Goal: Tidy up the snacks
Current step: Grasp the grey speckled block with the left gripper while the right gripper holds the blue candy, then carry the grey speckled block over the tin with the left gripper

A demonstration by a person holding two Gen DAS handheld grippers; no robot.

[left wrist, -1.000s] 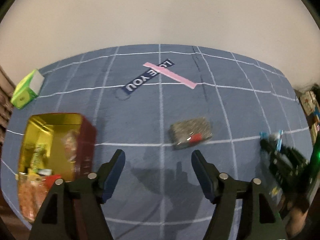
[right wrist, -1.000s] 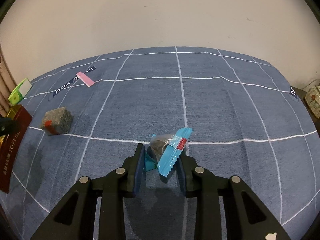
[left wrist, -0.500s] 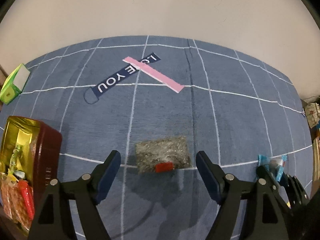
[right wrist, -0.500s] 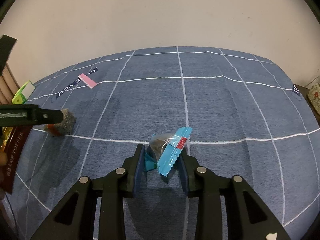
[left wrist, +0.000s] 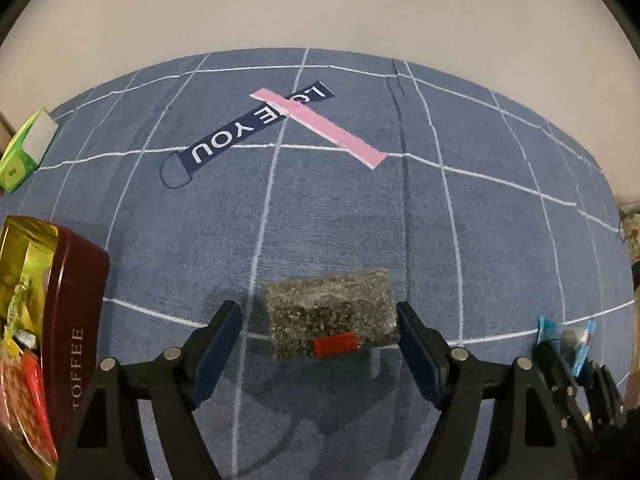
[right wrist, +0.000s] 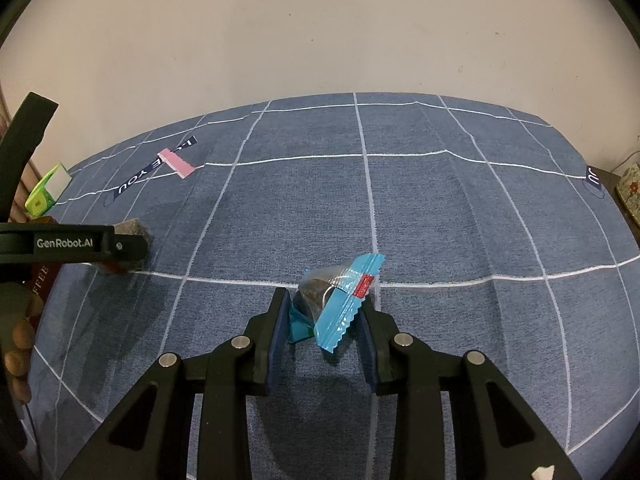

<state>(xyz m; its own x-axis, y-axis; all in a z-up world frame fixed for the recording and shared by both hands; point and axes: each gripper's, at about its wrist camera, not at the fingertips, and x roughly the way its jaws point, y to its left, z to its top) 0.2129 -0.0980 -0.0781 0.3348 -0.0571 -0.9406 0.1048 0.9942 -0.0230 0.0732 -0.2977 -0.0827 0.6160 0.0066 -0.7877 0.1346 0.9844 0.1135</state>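
The left claw [left wrist: 319, 338] has dropped over the speckled snack bar [left wrist: 331, 317], spread wide around it, while the right claw [right wrist: 323, 321] stays pinching the blue packet [right wrist: 340, 294].

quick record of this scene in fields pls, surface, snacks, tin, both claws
surface: blue grid cloth
left claw: open, straddling the grey speckled snack pack, pads not pressing
right claw: shut on the blue wrapped snack
tin: red toffee tin, lid off, snacks inside
other: pink strip, green box
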